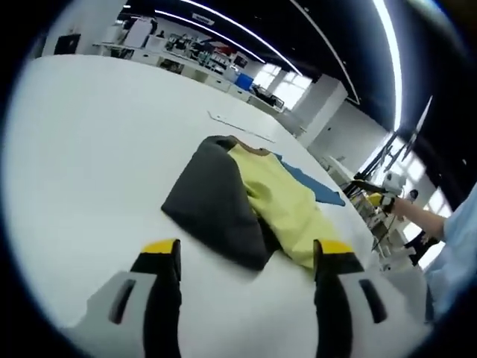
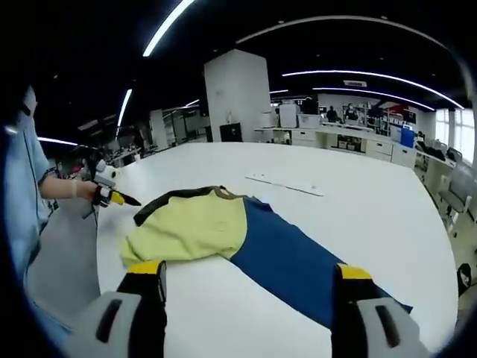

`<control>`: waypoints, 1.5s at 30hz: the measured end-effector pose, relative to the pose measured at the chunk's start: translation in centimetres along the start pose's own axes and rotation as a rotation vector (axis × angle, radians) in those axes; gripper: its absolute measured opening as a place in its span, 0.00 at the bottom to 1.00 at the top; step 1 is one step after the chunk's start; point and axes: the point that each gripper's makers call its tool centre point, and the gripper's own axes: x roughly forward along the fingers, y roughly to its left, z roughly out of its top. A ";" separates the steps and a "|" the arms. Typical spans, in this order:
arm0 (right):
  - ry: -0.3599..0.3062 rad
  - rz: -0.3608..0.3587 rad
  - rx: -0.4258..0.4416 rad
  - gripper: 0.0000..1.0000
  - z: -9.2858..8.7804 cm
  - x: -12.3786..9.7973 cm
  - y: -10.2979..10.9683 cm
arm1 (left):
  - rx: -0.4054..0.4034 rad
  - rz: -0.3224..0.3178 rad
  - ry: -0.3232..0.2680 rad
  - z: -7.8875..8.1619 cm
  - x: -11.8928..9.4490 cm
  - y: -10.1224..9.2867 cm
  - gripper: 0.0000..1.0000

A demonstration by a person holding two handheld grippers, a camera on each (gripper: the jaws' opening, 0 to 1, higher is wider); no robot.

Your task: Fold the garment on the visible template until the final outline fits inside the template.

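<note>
2 grippers hover above a white table (image 2: 358,186) with their jaws spread and nothing between them. The left gripper (image 1: 246,257), in the left gripper view, faces the garment (image 1: 253,201) from its grey-sleeved end; the right gripper (image 2: 248,280), in the right gripper view, faces it from its long side, with the left gripper (image 2: 112,195) showing at the far left, held off the cloth beside the table edge. The garment (image 2: 231,239) lies flat near the table's middle, partly folded: a yellow panel (image 2: 190,227), a blue panel (image 2: 291,261) and a dark grey sleeve (image 1: 216,198) doubled over the yellow. 1 thin outline (image 2: 287,185) lies on the table just beyond the garment; whether it is the template's edge cannot be told. The step in hand is judged to be choosing the next grip. To do it well, take the blue end at 2 well-separated points on its free edge, lift only enough to clear the table, and lay it over the yellow with the crease straight.
</note>
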 end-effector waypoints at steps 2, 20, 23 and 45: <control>-0.004 0.002 0.006 0.92 0.0 -0.1 0.2 | -0.046 0.003 -0.004 -0.1 0.1 0.2 0.64; 0.003 -0.012 0.049 0.90 -1.4 -1.6 0.9 | -0.240 0.005 -0.028 -1.1 2.3 0.7 0.33; 0.007 -0.016 0.056 0.90 -1.7 -1.7 0.9 | -0.232 0.021 -0.033 -1.1 2.6 0.9 0.26; 0.027 -0.008 0.088 0.85 -2.9 -1.6 2.0 | -0.062 0.037 -0.003 0.6 2.8 0.2 0.00</control>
